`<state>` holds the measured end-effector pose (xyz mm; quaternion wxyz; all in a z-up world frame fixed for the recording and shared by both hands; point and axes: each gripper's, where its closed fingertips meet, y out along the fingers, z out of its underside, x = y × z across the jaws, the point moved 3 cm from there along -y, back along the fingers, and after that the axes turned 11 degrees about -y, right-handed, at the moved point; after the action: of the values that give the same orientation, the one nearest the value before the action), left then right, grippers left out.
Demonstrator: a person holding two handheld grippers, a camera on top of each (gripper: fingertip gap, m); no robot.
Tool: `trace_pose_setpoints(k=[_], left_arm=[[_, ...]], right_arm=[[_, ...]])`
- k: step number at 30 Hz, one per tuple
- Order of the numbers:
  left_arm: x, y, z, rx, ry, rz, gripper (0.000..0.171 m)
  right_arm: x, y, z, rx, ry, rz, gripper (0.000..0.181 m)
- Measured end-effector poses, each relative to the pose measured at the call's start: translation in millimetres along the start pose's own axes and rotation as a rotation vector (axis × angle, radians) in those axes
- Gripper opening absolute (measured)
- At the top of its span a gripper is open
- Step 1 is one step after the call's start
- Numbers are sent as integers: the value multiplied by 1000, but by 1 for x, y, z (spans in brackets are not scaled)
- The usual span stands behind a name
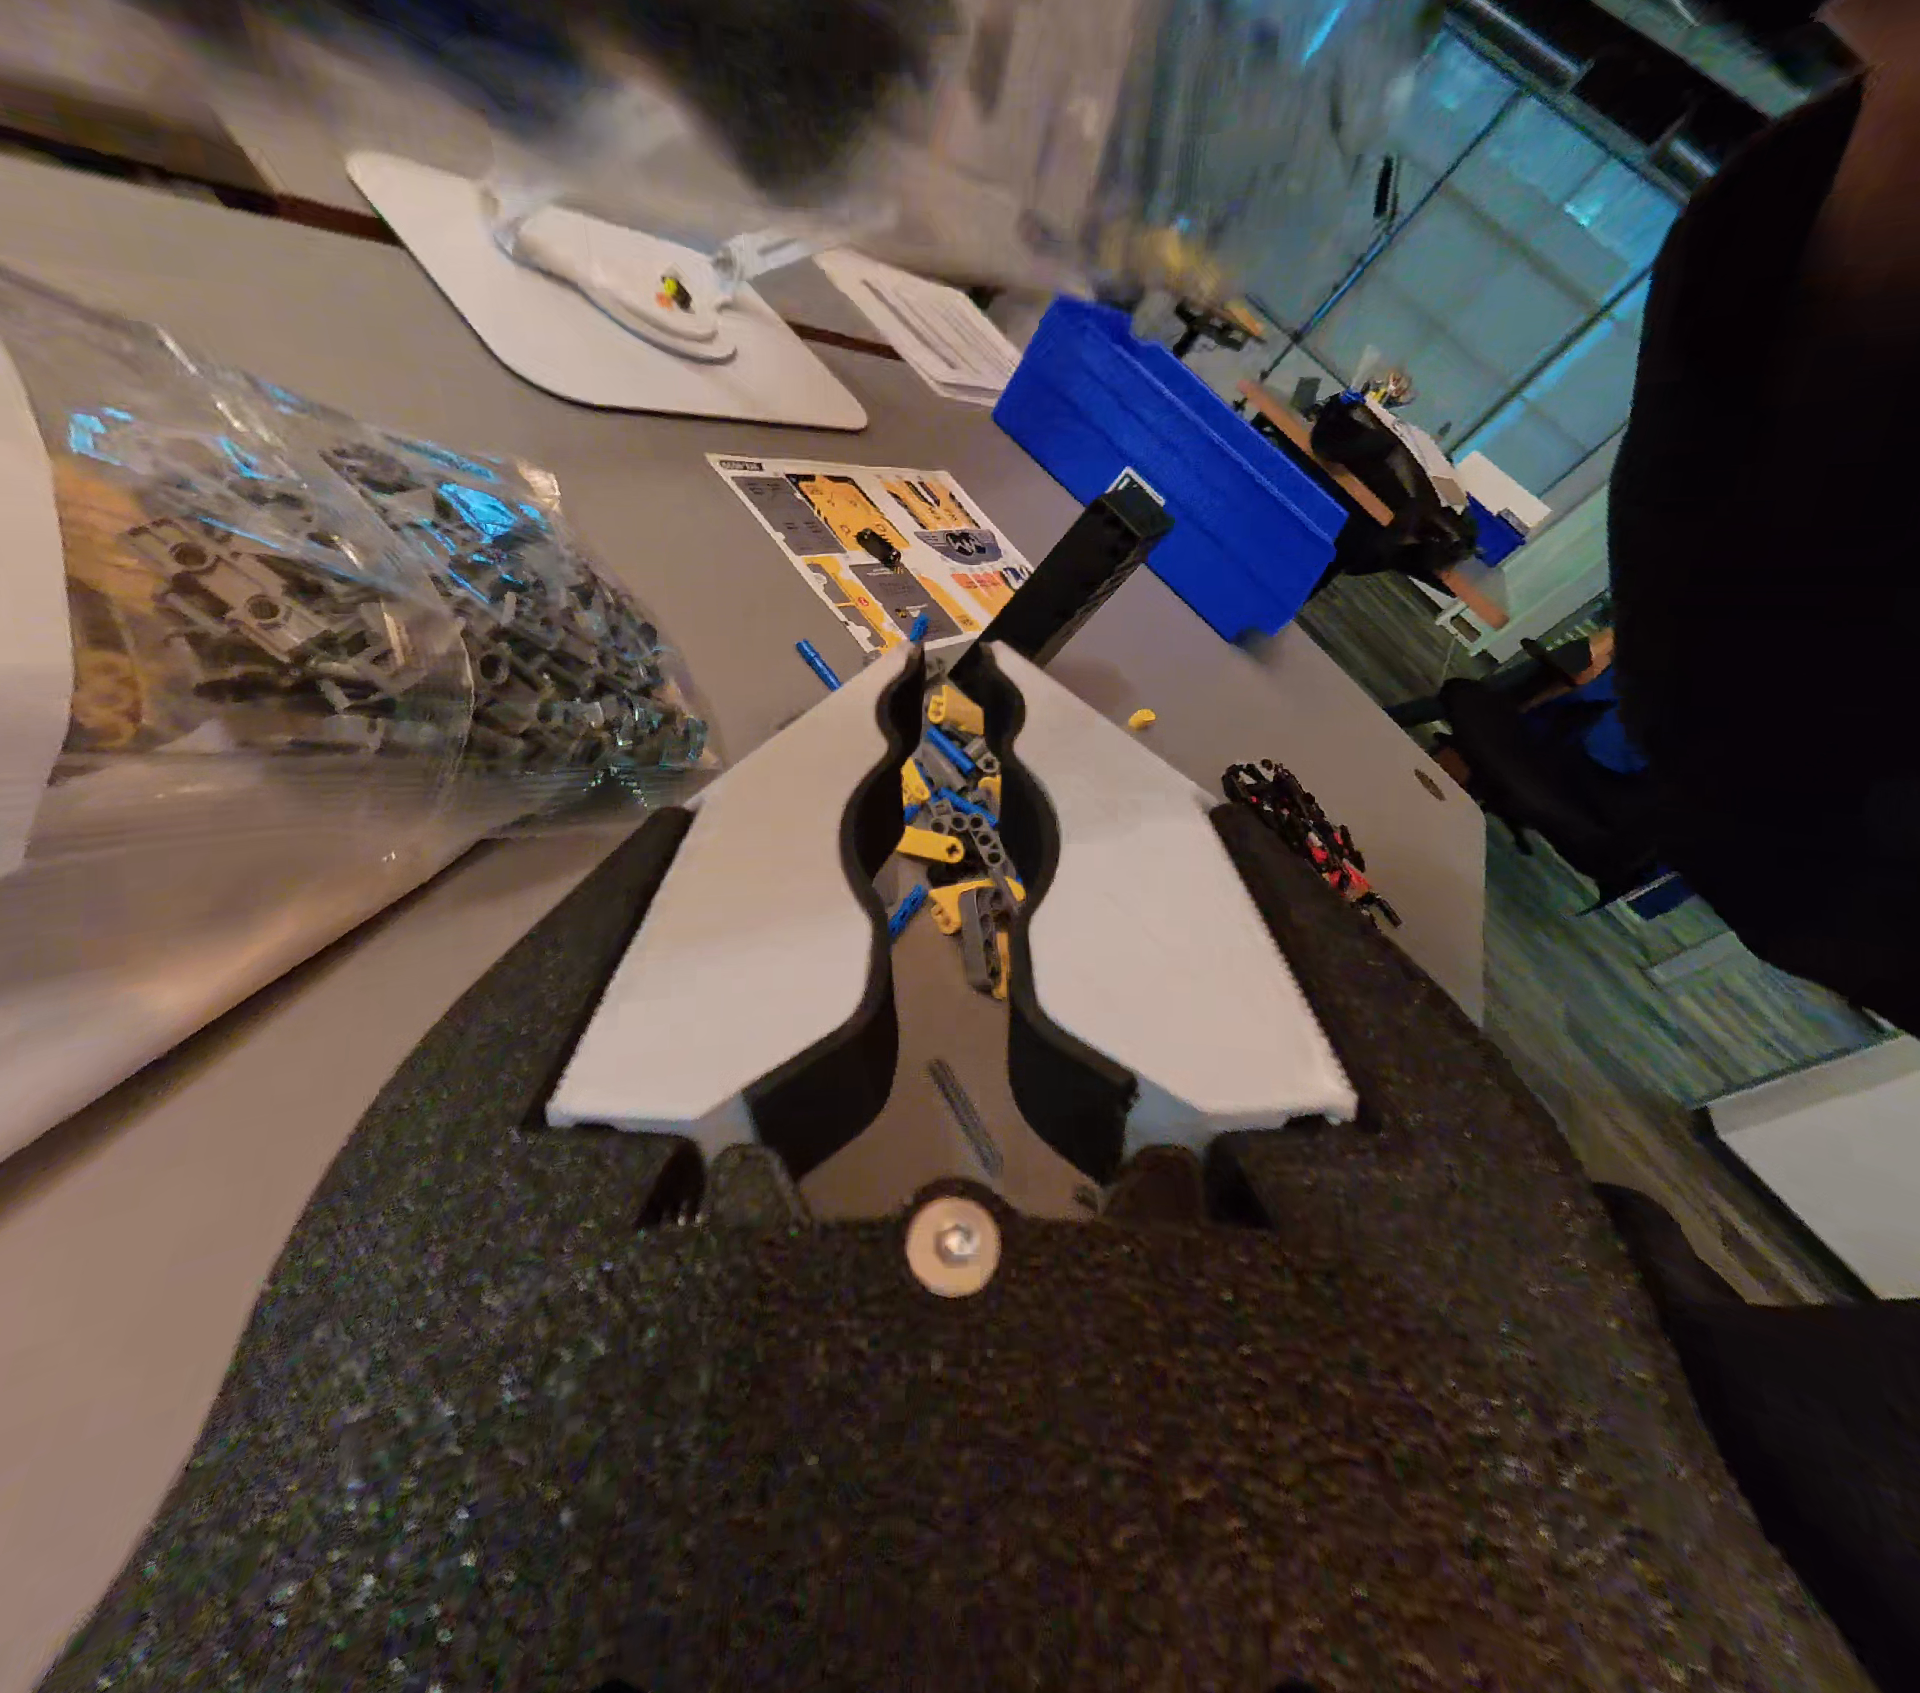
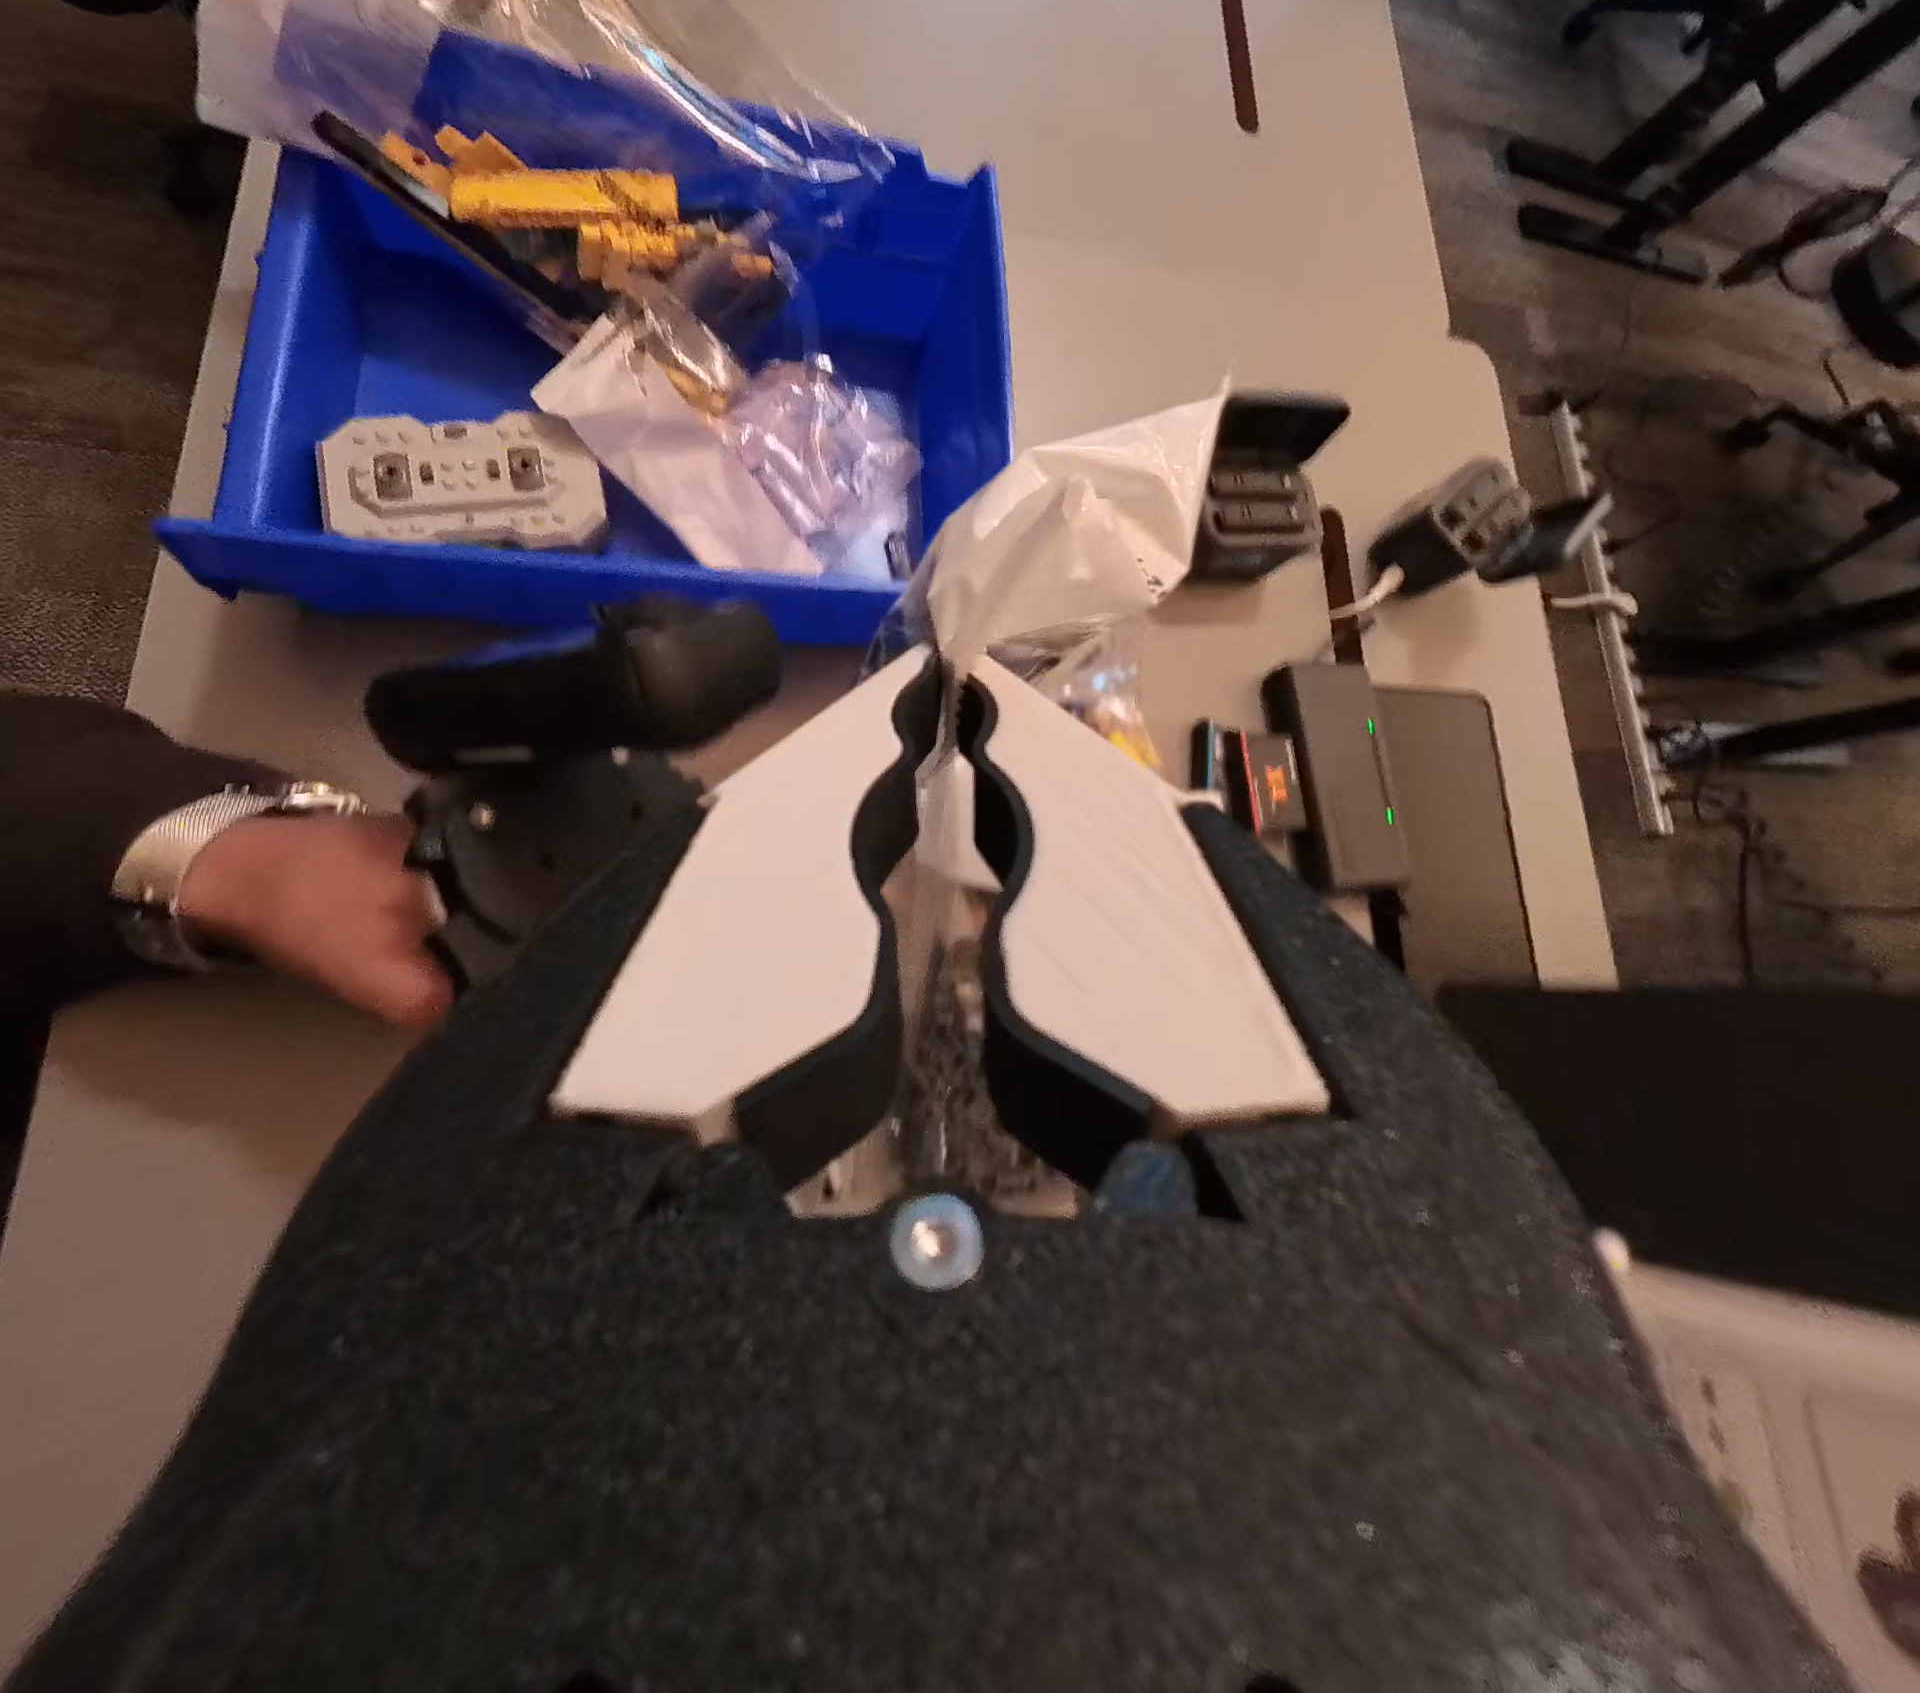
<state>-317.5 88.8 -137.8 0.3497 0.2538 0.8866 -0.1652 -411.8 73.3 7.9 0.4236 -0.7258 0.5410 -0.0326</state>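
My left gripper (image 1: 951,661) is shut on a long black beam (image 1: 1081,573) that sticks out past its tips, above a loose pile of yellow, blue and grey small bricks (image 1: 956,822) on the grey table (image 1: 623,500). My right gripper (image 2: 951,667) is shut on a clear plastic bag (image 2: 1081,521) with small parts inside, held above the table next to a blue bin (image 2: 520,573). The bin holds a grey hub block (image 2: 457,480) and a clear bag of yellow pieces (image 2: 582,209). A hand with a watch (image 2: 312,895) holds the left gripper's body (image 2: 571,698).
A clear bag of grey pieces (image 1: 343,604) lies at the left. A sticker sheet (image 1: 831,531), a white board (image 1: 623,334) and the blue bin (image 1: 1164,459) lie beyond. Black and red parts (image 1: 1309,822) sit near the table's right edge. Black boxes (image 2: 1340,770) and a charger (image 2: 1455,521) stand at the right. The left gripper's tips are roughly 20 cm from the right gripper's.
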Motion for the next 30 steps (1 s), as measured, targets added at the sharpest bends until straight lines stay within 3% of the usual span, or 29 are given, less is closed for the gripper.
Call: trace_pose_setpoints(k=[4, 10, 15, 17, 20, 23, 25, 28, 29, 30], left_arm=[[8, 4, 6, 45, -36, -38, 9], [18, 9, 17, 117, -46, -110, 9], [30, 14, 34, 220, -45, -201, 9], [36, 14, 37, 246, -23, -249, 9], [38, 15, 40, 266, -2, -270, 9], [36, 16, 41, 268, -22, -250, 9], [36, 15, 39, 256, -38, -240, 9], [33, 16, 38, 250, -48, -221, 9], [33, 16, 40, 257, -47, -221, 9], [32, 17, 41, 267, -41, -223, 9]], right_arm=[[-5, 43, -28, -20, -45, -60, 1], [21, 122, -34, 79, -60, -290, 5], [47, 164, -55, 144, -154, -500, 33], [48, 181, -75, 129, -218, -512, 43], [56, 210, -114, 67, -308, -524, 72], [64, 241, -147, 10, -465, -440, 84], [68, 259, -158, 2, -585, -356, 84], [87, 271, -149, 97, -657, -424, 79], [89, 272, -143, 145, -653, -433, 61], [87, 270, -141, 164, -674, -407, 29]])
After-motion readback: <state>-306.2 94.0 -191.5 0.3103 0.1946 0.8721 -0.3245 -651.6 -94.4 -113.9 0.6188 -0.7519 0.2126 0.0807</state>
